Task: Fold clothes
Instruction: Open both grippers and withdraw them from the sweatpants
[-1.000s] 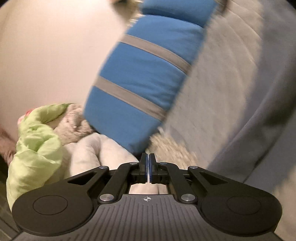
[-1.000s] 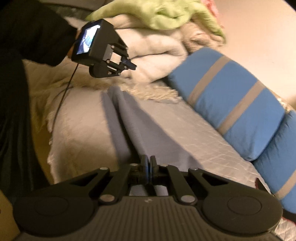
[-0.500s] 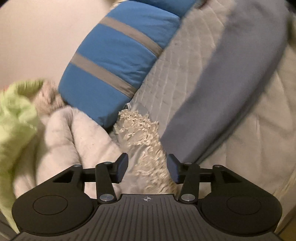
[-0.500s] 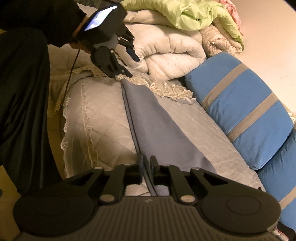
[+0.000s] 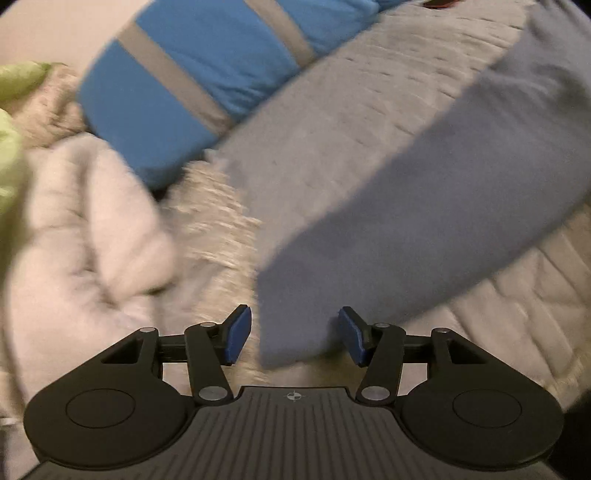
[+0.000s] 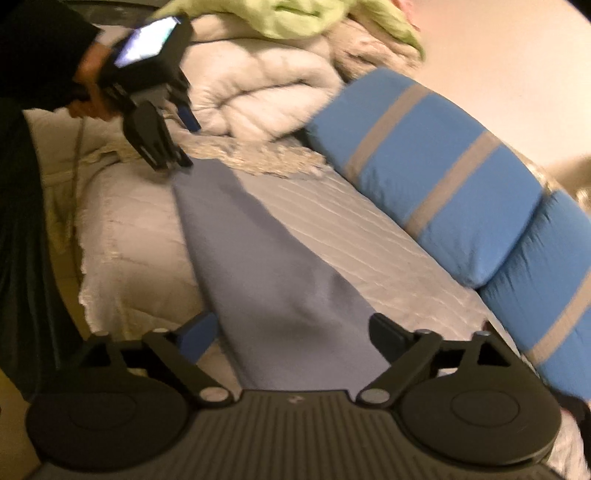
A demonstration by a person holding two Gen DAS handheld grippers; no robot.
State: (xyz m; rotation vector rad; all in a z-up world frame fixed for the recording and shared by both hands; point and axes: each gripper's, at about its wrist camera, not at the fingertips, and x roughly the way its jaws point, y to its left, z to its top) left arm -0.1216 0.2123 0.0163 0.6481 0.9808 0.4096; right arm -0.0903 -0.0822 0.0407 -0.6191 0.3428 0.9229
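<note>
Left gripper (image 5: 291, 334) jaws just opened, spread, nothing pinched; end of grey-blue garment (image 5: 406, 229) lies just ahead between pads. Right gripper (image 6: 291, 334) jaws just opened wide, garment's other end under them, released. Garment long, probably folded lengthwise on quilted bed cover (image 6: 133, 236); blur hides edges. Risk: re-grip catching quilt lace with cloth, or layers sliding out of line. No writing legible.

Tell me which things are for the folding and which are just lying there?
For the folding: grey-blue garment, left hand-held gripper, right hand-held gripper.

Just lying there: blue striped pillows, white duvet, green cloth.
</note>
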